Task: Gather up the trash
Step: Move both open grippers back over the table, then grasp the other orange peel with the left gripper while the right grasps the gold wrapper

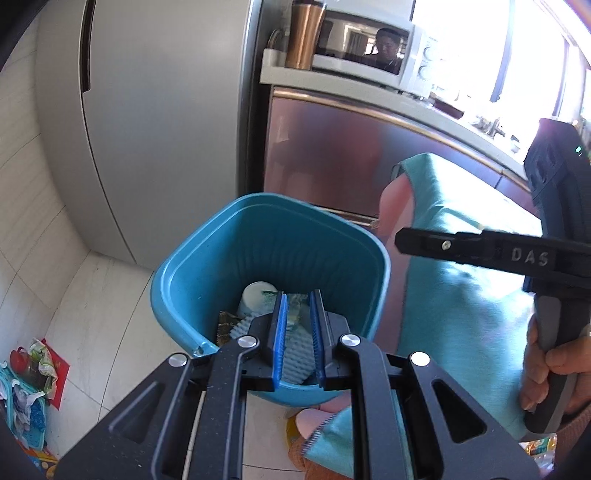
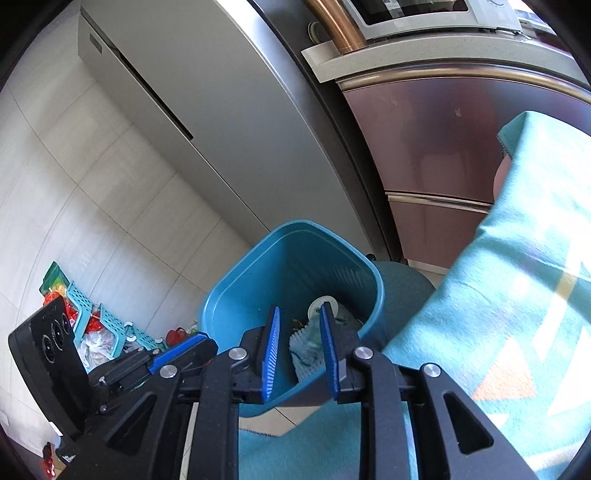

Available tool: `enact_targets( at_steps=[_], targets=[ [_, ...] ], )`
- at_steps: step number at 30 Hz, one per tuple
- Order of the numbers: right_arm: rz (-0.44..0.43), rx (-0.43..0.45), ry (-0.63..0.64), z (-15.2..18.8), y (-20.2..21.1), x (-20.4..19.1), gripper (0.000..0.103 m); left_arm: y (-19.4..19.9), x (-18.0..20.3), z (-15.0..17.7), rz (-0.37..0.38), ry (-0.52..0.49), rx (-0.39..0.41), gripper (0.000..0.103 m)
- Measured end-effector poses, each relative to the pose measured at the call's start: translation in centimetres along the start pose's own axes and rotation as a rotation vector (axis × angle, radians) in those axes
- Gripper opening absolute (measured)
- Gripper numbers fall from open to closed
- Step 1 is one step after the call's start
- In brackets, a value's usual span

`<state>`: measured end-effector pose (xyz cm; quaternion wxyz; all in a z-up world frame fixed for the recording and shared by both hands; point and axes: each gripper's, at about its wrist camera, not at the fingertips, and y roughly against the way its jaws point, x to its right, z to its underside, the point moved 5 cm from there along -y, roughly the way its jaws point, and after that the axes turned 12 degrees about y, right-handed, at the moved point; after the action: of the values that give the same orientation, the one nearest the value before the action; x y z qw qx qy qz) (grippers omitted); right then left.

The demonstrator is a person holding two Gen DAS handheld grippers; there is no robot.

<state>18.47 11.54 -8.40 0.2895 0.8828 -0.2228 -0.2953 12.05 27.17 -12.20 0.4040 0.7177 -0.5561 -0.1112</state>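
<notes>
The bin (image 1: 258, 258) stood on the floor (image 1: 92, 295) before the cabinet (image 1: 351, 147), right of the fridge (image 1: 147, 129). In it lay a cup (image 1: 255, 295) and a sponge (image 1: 291, 358). A blanket (image 1: 454, 277) hung just right of the bin. Baskets of clutter (image 2: 96, 325) lay on the floor well to its left. A microwave (image 1: 369, 48) sat on the counter (image 1: 332, 83) above, a tumbler (image 1: 304, 33) at its left.

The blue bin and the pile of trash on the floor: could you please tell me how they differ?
The blue bin stands upright by the cabinet, directly under both tongs; the floor trash pile lies spread flat, off to the left. The bin is a single solid teal colour; the pile mixes red, green and teal. The bin already holds a paper cup; the pile is still uncollected.
</notes>
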Motion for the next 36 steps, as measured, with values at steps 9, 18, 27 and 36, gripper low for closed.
enact_targets(
  at_steps=[9, 18, 27, 36],
  targets=[
    [0.037, 0.076, 0.070, 2.0, 6.5, -0.1, 0.031, 3.0, 5.4, 1.1, 0.177, -0.088, 0.024, 0.024],
    [0.172, 0.213, 0.025, 6.8, 18.5, 3.7, 0.038, 4.3, 16.3, 5.5, 0.420, -0.267, -0.057, 0.032],
    [0.376, 0.294, -0.172, 14.6, 28.3, 10.1, 0.038, 5.0, 26.9, 11.9, 0.608, -0.428, -0.199, 0.034],
    [0.473, 0.360, -0.329, 19.9, 33.7, 15.9, 0.039, 5.0, 34.1, 18.0, 0.708, -0.530, -0.361, 0.036]
  ],
)
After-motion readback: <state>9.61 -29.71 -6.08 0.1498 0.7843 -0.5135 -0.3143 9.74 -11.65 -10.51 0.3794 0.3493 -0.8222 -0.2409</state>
